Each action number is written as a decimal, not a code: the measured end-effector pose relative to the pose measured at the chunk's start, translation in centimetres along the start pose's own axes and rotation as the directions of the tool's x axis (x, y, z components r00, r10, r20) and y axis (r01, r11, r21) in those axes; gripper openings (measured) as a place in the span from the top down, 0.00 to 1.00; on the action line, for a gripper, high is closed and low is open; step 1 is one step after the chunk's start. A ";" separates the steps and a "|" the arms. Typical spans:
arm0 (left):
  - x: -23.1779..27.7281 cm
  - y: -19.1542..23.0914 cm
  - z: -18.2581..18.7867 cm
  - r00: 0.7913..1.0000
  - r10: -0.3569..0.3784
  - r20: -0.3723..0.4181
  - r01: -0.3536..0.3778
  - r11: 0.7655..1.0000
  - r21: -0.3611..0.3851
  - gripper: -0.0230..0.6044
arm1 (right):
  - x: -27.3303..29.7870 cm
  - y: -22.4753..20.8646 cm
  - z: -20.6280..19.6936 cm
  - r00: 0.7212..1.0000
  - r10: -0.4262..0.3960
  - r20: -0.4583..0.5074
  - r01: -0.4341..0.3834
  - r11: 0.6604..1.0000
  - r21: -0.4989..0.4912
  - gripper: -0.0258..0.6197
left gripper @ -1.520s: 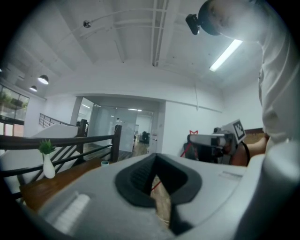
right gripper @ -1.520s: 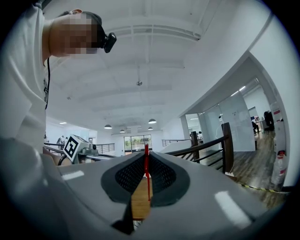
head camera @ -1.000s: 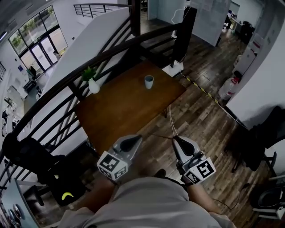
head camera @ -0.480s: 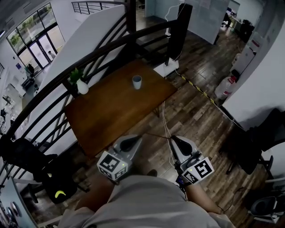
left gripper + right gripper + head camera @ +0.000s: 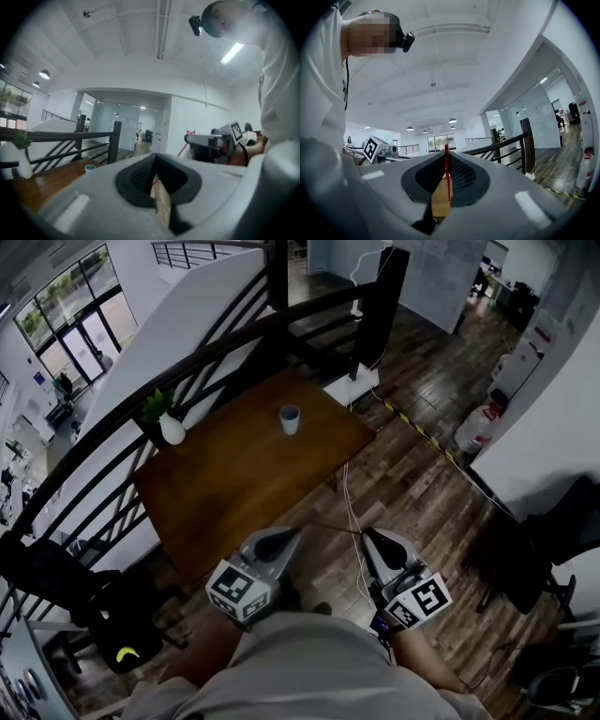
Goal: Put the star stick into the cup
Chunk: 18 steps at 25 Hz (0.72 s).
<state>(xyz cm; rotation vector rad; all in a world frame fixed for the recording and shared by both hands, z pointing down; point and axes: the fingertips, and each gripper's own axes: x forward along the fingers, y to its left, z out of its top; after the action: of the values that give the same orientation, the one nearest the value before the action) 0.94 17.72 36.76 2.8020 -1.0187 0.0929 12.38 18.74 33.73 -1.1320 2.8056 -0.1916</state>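
A plant (image 5: 169,423) sits at the table (image 5: 234,484)'s far left corner. The cup (image 5: 290,419) stands upright near the table's far edge, toward the right, with open wood all round it. It looks set out there so the drop can come straight from above.

The left gripper (image 5: 286,536) is off the table, just short of its near edge, over the floor. Its jaws are drawn together. A sliver of red shows in the gap low between them, and I cannot tell whether it touches the pads. This gripper looks like the spare one, carried along beside the other.

The right gripper (image 5: 371,536) is also short of the table's near edge. Its jaws are pinched narrow on the stick (image 5: 446,173), which runs thin and red up the seam between the pads. The tight pinch likely stops so slight a rod from twisting while it is carried.

Both forearms are tucked close to the body. The grippers sit side by side, noses pointing ahead toward the table, and the cup is well beyond reach.
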 end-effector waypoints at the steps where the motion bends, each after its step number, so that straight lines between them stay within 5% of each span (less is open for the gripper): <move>1: 0.2 0.7 0.1 1.000 0.000 0.000 0.000 1.000 -0.002 0.96 | 0.6 -0.3 0.0 1.000 -0.001 0.002 0.001 1.000 0.000 0.92; 18: 5.0 19.0 4.5 0.998 -0.068 0.006 0.068 0.998 0.012 0.96 | 19.8 -6.3 1.6 1.000 -0.021 0.014 0.021 1.000 -0.018 0.92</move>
<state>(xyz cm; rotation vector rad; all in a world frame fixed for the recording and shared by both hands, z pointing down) -7.39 -0.56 35.29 2.8461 -0.9258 0.0822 2.78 0.32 32.11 -1.1627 2.7901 -0.1607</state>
